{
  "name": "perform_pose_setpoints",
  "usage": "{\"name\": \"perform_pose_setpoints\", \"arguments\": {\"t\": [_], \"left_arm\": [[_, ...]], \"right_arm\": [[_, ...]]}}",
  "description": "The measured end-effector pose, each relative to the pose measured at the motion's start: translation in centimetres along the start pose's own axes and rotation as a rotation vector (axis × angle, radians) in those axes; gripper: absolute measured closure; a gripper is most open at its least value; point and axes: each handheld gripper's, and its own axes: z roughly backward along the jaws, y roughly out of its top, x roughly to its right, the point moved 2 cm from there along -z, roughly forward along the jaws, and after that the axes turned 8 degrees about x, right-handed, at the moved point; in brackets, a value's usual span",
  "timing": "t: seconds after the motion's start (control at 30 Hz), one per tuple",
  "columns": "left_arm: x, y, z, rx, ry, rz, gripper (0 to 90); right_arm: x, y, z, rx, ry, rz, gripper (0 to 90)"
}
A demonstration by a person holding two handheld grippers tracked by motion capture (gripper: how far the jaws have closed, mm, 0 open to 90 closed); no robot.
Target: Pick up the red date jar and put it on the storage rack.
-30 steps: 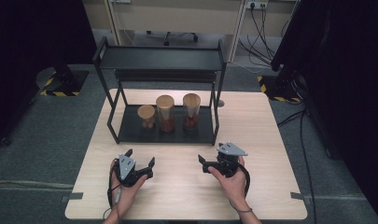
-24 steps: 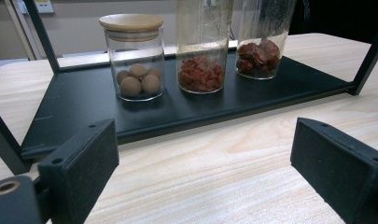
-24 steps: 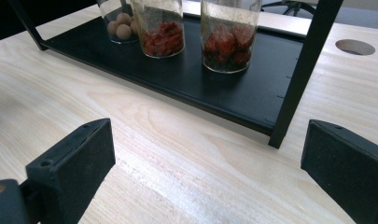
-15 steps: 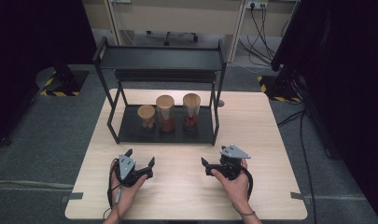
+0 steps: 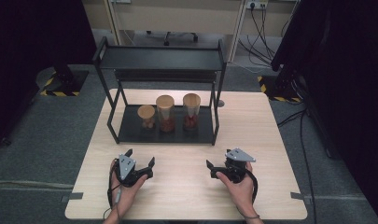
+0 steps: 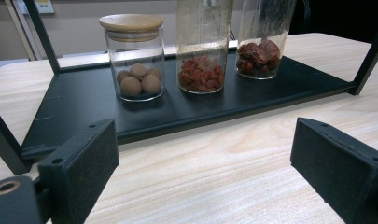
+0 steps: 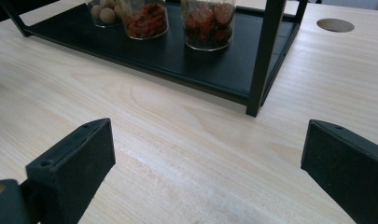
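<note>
The right gripper [image 5: 218,169] has slid a little toward the person since a moment ago; the left gripper [image 5: 139,160] has stayed put; both have their jaws spread wide and hold nothing; ahead of them, well apart, a black metal shelf rack [image 5: 130,135] on the pale wooden table [image 5: 186,186] carries three glass jars: a short one with round brown balls [image 6: 135,65], a middle one with small red bits [image 6: 202,56], and one with dark red fruit [image 6: 260,46].

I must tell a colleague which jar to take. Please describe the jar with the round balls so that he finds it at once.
On the wooden table stands a black metal shelf; three glass jars stand in a row on its bottom board. Seen from the person's side, yours is the left jar. It is the shortest, and it holds pale brown balls, while the middle jar and the right jar hold red pieces.
</note>
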Motion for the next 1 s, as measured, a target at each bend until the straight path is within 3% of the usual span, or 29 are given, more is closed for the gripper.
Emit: {"name": "perform_pose_setpoints", "arguments": {"t": [1.0], "left_arm": [[0.0,0.0,0.0,0.001,0.002,-0.004,7.5]], "right_arm": [[2.0,-2.4,1.5,-0.035,-0.048,-0.030,3.1]]}}
